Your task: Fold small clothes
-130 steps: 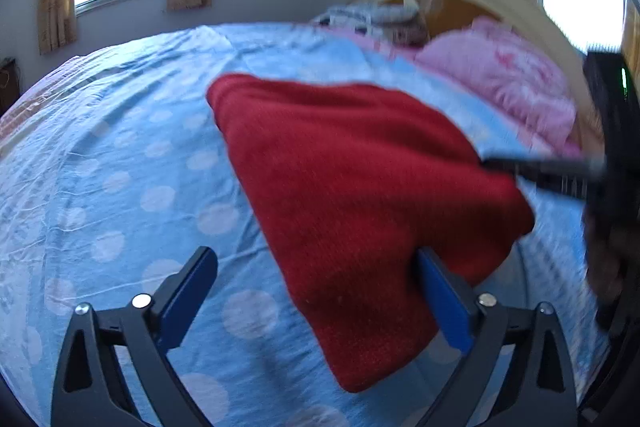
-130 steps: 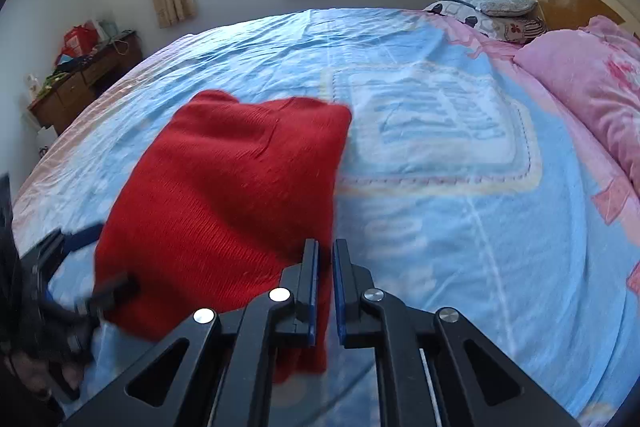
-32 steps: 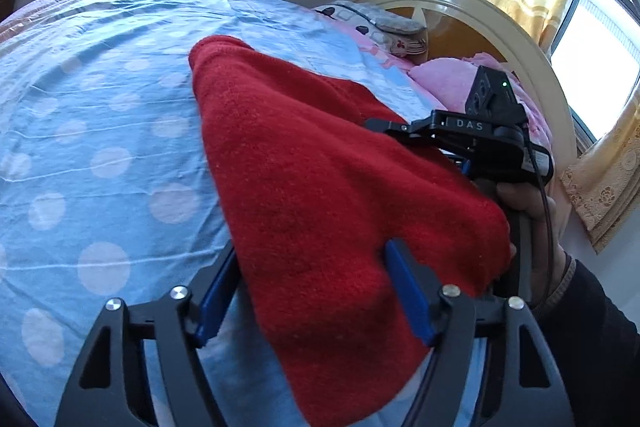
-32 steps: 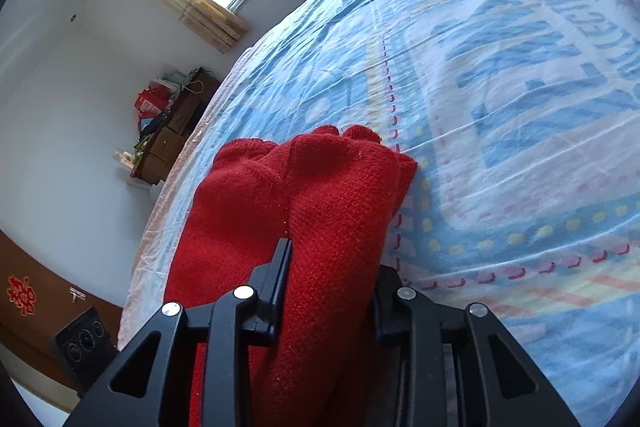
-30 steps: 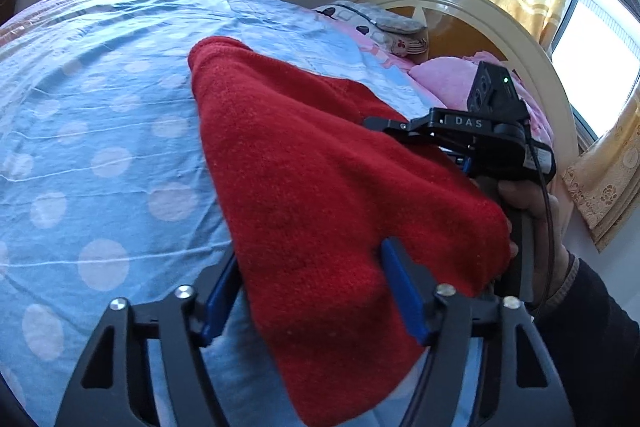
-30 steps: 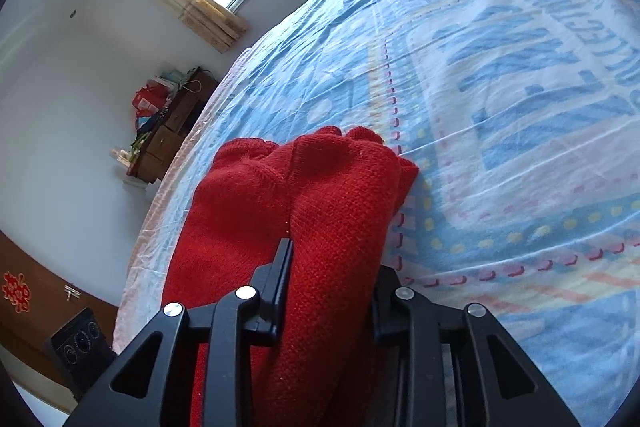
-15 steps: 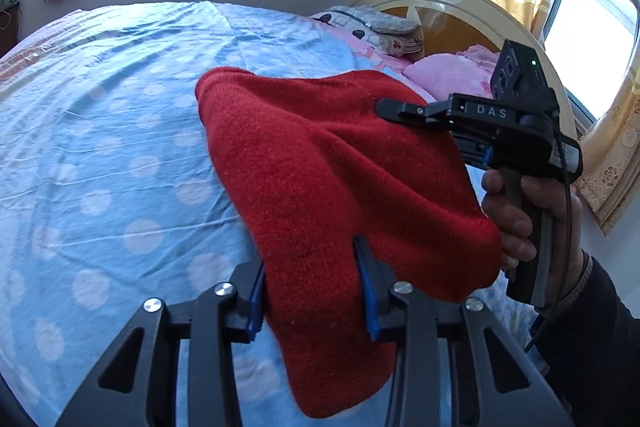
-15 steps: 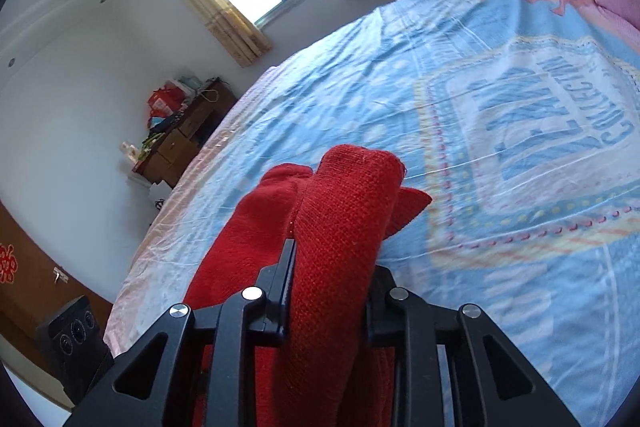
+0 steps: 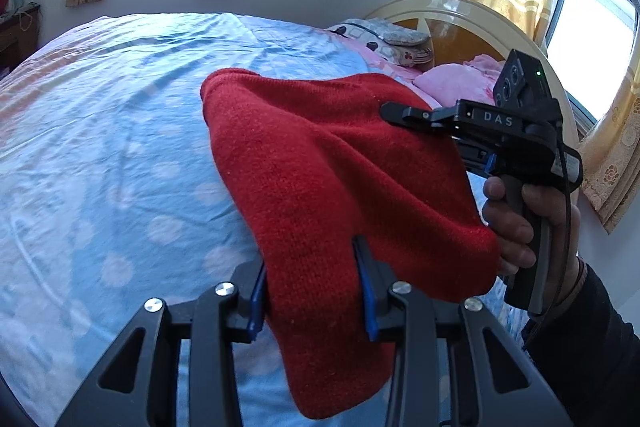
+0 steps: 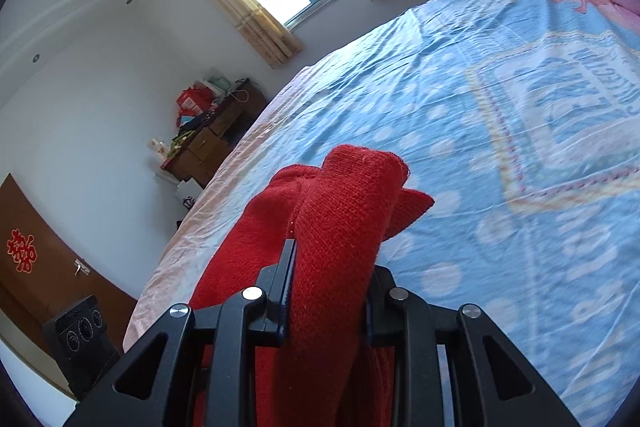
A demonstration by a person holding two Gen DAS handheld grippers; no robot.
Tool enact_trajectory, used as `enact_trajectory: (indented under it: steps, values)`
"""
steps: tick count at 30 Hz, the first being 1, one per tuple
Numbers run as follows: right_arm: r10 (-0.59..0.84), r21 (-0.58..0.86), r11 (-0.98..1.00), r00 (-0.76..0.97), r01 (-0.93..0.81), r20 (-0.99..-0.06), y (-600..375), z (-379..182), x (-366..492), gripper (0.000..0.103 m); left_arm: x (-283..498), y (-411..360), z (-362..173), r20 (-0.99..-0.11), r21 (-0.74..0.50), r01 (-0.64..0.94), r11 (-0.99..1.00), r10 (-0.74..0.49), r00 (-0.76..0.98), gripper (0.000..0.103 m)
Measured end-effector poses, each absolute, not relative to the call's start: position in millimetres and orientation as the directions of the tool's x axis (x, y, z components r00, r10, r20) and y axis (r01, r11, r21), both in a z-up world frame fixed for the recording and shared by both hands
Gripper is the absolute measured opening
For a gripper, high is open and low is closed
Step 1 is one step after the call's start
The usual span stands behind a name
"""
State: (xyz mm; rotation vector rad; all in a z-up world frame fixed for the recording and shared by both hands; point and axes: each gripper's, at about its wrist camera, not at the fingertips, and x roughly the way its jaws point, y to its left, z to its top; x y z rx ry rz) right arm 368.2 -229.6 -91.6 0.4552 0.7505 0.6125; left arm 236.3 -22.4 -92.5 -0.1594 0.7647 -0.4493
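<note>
A red knitted garment (image 9: 320, 179) is held up above the blue dotted bed sheet (image 9: 100, 155). My left gripper (image 9: 312, 291) is shut on its near edge, with cloth bunched between the blue pads. My right gripper (image 10: 326, 287) is shut on another part of the same red garment (image 10: 340, 227), which rises in a thick fold between its fingers. In the left wrist view the right gripper (image 9: 400, 115) reaches into the garment from the right, with its fingertips hidden in the cloth.
Pink pillows (image 9: 456, 83) and a patterned pillow (image 9: 384, 39) lie by the cream headboard (image 9: 480, 23). A cluttered wooden dresser (image 10: 212, 135) stands by the far wall, beyond the sheet (image 10: 520, 147). A dark speaker (image 10: 80, 339) stands on the floor.
Both grippers closed on the garment and raised it off the bed. The left jaws narrowed on the cloth and both views tilted upward.
</note>
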Motion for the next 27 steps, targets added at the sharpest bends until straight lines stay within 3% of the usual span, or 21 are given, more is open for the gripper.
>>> enact_trajectory:
  steps: [27]
  values:
    - [0.783,0.595,0.621,0.414,-0.509,-0.464,-92,-93,328,0.026,169,60,-95,-0.645,-0.217,0.178,0.96,-0.277,0.712,0.039]
